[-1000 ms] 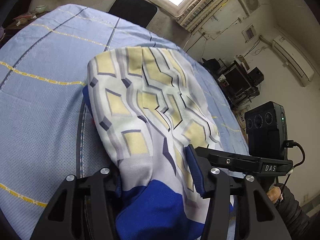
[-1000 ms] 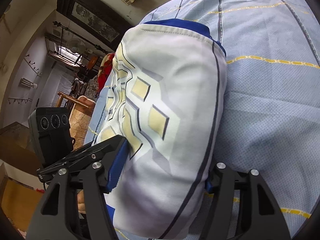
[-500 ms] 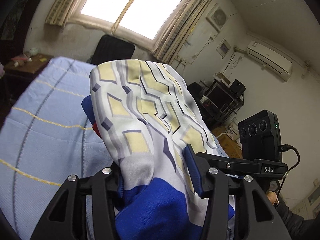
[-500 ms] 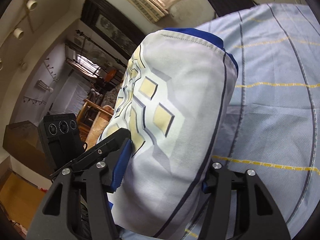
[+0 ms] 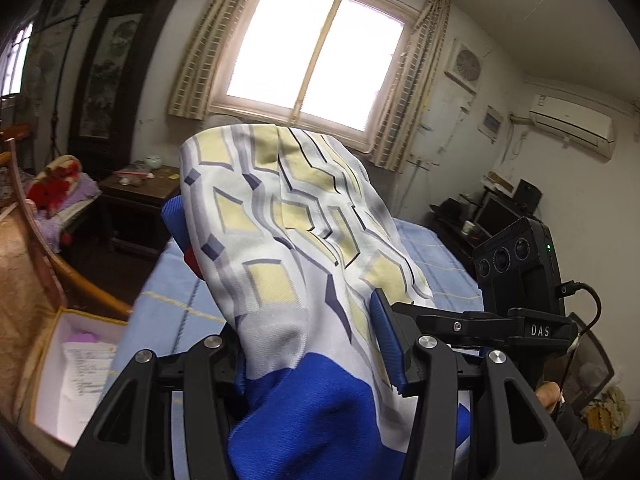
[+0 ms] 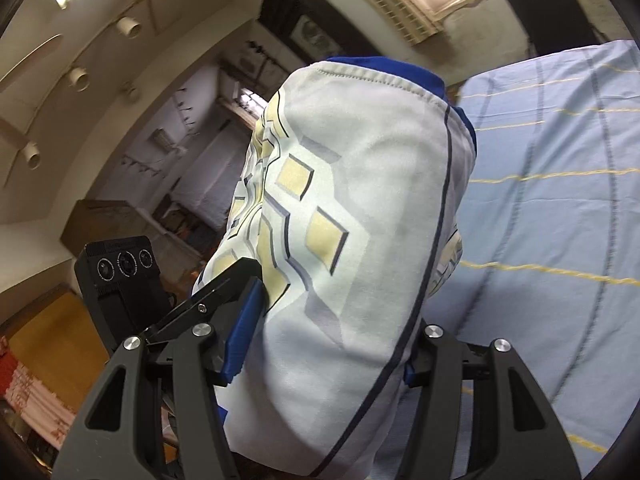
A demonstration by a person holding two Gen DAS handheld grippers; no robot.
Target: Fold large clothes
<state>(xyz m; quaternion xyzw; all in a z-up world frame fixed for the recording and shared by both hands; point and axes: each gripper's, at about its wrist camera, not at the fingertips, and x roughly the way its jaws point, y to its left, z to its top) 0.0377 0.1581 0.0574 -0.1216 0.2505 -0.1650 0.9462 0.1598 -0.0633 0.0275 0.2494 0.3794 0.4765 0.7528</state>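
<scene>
Soft, light, slack cloth, judging by the drape: a folded garment [image 5: 304,248] bulging up between the fingers and flopping over beyond the tips rather than standing stiff. Smooth, faintly shiny weave, so probably slippery; best taken through several layers at a folded edge or stitched hem, not by one loose ply. Likely to sag in the middle unless carried from both ends at once.

Pale white-grey print with yellow diamonds and dark grey angular outlines, solid blue panel low down near the finger roots, blue trim and a stitched hem at the top edge in the right view [image 6: 360,220]. A spot of red peeping out on the left side of the bundle, possibly lining or a logo; too little showing to say.

Left gripper [image 5: 316,344]: fingers part-spread, pinching the thick bundle, blue pad [image 5: 386,340] on the right finger pressed into the cloth, left pad buried behind fabric. Right gripper [image 6: 328,344]: same story, fingers part-spread and clamped on the wad, blue pad [image 6: 244,332] on the left finger dug into the print, the other pad barely visible behind the fold.

Garment held between both sets of fingers, raised clear above the blue checked bedsheet [image 6: 560,200] lying beyond and below the fingertips.
</scene>
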